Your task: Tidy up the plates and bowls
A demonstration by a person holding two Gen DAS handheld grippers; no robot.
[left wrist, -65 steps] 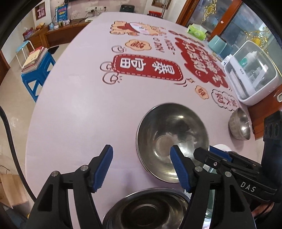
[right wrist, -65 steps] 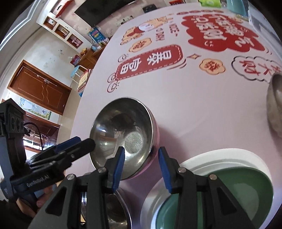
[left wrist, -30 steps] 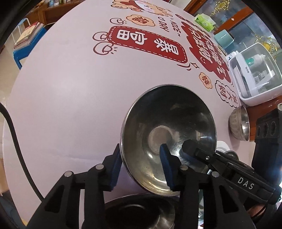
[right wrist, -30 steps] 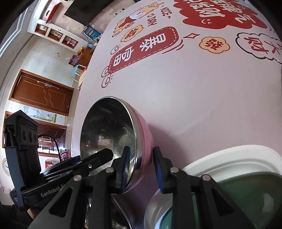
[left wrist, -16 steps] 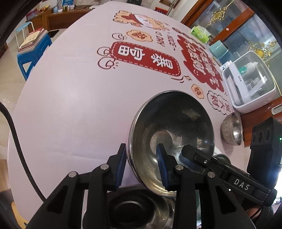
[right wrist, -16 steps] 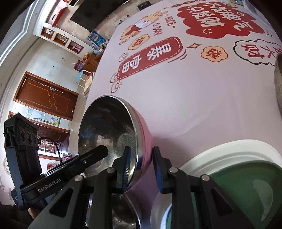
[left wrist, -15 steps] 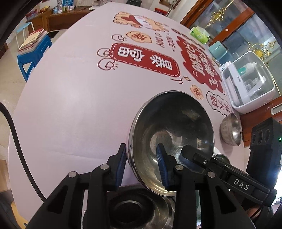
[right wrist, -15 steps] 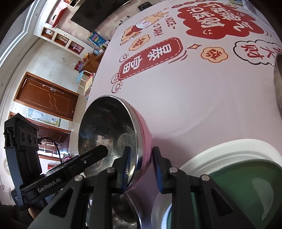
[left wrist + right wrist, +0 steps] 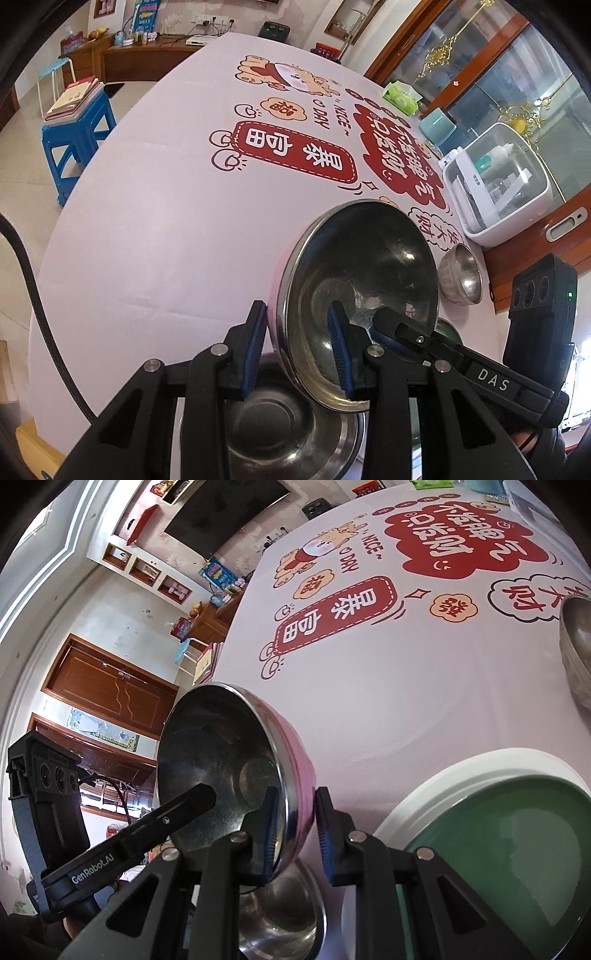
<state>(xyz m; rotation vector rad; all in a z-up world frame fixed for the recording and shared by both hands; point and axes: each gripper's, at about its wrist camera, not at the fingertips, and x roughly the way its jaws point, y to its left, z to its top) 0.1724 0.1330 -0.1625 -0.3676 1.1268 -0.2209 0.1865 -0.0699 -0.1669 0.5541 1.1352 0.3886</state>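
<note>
- Low in the middle of both wrist views, the pink-sided steel bowl [image 9: 362,291] [image 9: 236,771] is tipped up on edge, its shiny inside facing the cameras, raised off the pale printed tablecloth [image 9: 155,229] [image 9: 388,686].
- The left gripper [image 9: 297,347] is clamped on the bowl's near rim, one blue pad outside on the pink wall, the other inside against the steel.
- The right gripper [image 9: 295,829] pinches the same rim from the other side, one pad inside, one on the pink wall.
- Directly below the tilted bowl, at the bottom of each frame, sits a second steel bowl [image 9: 288,428] [image 9: 280,915], flat on the cloth.
- At lower right in the right wrist view, a green plate [image 9: 517,853] lies inside a white plate [image 9: 443,771].
- A small steel bowl [image 9: 461,273] [image 9: 576,646] stands well apart toward the right edge.
- A white lidded box [image 9: 498,188] sits at the right in the left wrist view, a blue stool [image 9: 77,129] at the left.
</note>
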